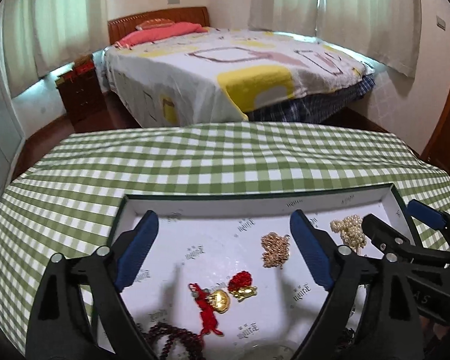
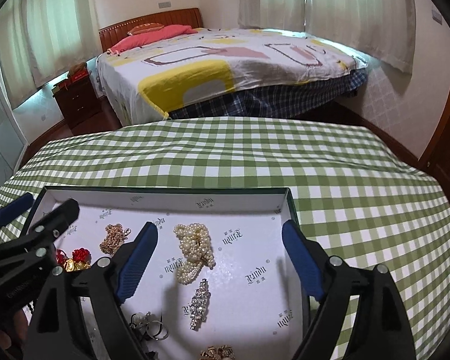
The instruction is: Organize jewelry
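Two grippers hover over a shallow box on the checked cloth. Left gripper, fingers spread and empty, has red-corded gold charms at 6 o'clock. Right gripper, likewise spread, has the pearl strand at 9 o'clock and a rhinestone clip at 6.

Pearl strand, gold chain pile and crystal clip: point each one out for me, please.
pearl strand (image 2: 195, 250), right wrist view, middle of the bunched beads.
gold chain pile (image 1: 275, 249), left wrist view, centre of the heap.
crystal clip (image 2: 199, 304), right wrist view, midway along its sparkling bar.
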### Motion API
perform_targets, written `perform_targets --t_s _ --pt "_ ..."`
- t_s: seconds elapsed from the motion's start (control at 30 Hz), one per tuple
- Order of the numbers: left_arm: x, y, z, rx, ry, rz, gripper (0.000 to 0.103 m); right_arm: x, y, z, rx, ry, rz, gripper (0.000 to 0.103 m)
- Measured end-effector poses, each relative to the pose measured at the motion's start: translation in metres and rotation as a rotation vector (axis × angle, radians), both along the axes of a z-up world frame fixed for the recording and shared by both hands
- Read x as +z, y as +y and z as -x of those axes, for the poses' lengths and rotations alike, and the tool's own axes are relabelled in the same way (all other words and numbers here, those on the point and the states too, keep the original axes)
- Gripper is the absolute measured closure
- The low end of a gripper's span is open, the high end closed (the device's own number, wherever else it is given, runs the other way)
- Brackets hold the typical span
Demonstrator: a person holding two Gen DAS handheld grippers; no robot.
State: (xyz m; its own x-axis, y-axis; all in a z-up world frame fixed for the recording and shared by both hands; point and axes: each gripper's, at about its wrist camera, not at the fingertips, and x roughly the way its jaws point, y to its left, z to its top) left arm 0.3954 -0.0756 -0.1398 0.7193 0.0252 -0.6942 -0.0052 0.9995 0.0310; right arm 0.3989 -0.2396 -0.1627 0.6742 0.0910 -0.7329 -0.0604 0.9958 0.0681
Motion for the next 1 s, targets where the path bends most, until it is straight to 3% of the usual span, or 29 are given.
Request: perform_targets --t_s 0.33,0.63,0.8,1.0 --pt "0.015 0.006 0.031 -0.015 -0.036 0.001 0.013 0.01 0.004 0.032 0.001 -0.03 0.005 0.019" --pt "0.031 0.019 0.091 0.001 -0.084 -0.006 0.012 0.024 0.011 0.092 -0.001 -0.087 0.029 0.019" --pt "0.028 0.031 0.124 0.017 -0.052 -0.002 0.012 0.019 0.008 0.124 -0.019 -0.067 0.011 0.019" --pt "0.049 0.044 0.173 0.029 -0.086 0.012 0.012 0.034 0.008 0.168 -0.021 -0.103 0.0 0.019"
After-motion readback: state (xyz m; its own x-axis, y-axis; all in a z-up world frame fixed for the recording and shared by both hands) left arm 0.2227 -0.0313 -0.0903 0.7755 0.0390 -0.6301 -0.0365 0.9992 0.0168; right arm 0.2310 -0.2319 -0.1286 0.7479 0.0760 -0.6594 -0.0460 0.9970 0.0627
